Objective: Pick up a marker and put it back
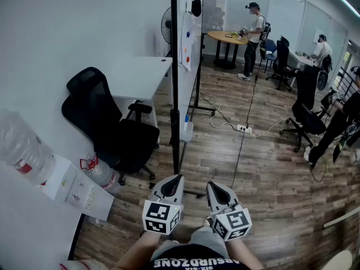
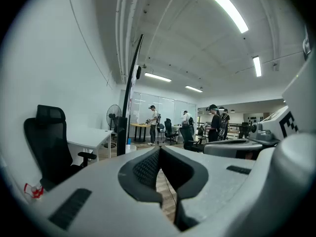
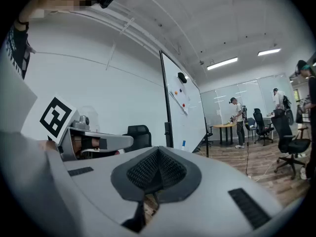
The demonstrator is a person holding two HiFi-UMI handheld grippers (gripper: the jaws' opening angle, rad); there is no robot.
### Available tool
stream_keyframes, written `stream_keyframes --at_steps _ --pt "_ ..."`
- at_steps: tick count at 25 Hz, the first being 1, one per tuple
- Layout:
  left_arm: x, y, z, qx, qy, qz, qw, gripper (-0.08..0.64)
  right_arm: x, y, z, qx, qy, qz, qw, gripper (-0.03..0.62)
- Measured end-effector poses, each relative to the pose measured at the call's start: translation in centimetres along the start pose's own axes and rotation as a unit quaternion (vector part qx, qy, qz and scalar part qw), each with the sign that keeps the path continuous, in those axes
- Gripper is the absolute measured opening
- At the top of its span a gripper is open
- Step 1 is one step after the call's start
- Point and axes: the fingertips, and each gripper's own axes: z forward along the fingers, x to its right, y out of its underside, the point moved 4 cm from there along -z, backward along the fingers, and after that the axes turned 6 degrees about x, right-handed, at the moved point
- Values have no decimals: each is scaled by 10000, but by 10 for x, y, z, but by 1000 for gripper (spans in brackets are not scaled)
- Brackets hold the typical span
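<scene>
Grey Grippers Shut and Empty, Marker Ahead at the Whiteboard

Grey plastic forms both tools, held low and close to the person's body, side by side, well short of the whiteboard [image 1: 188, 44]. The left gripper [image 1: 175, 180] has its jaws pressed together with nothing between them. The right gripper [image 1: 213, 185] is likewise closed on nothing. Both point roughly level toward the whiteboard's near end.

The whiteboard stands on a black frame, seen almost edge-on in the head view, and runs away from the person. Low at its near end sits a small white holder [image 1: 188, 133]. A blue-capped stick stands upright in it, probably the marker [image 1: 187, 118], though it is too small to be sure. Its long axis looks vertical.

The marker lies ahead of both grippers and well apart from them, between their two lines. It sits a little closer to the left gripper's line, so that hand seems the likelier one to reach. It would first need to move forward and open its jaws.

Left of the whiteboard are a black office chair [image 1: 107, 122] and a white desk [image 1: 140, 75]. Right of the whiteboard, a power strip [image 1: 243, 129] and its cable lie on the wood floor [image 1: 264, 167]. Beyond the whiteboard's far end, a person [image 1: 254, 35] stands at a round table [image 1: 222, 36].
</scene>
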Motion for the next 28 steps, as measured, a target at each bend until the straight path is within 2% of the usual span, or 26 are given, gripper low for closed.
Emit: stream_keyframes --at_steps 17,21,25,28 --pt "-5 -2 38 -38 -138 68 9999 8 39 6 14 -22 19 181 9998 -2" --pt "-7 -10 55 64 -97 92 9999 9 53 6 26 -69 -34 189 9998 -2" --pt "-15 -21 73 223 -214 136 9994 14 65 9 43 -150 -125 212 9996 -2" --pt "-22 -29 86 361 -316 139 9988 106 72 10 55 -191 -227 228 9993 -3"
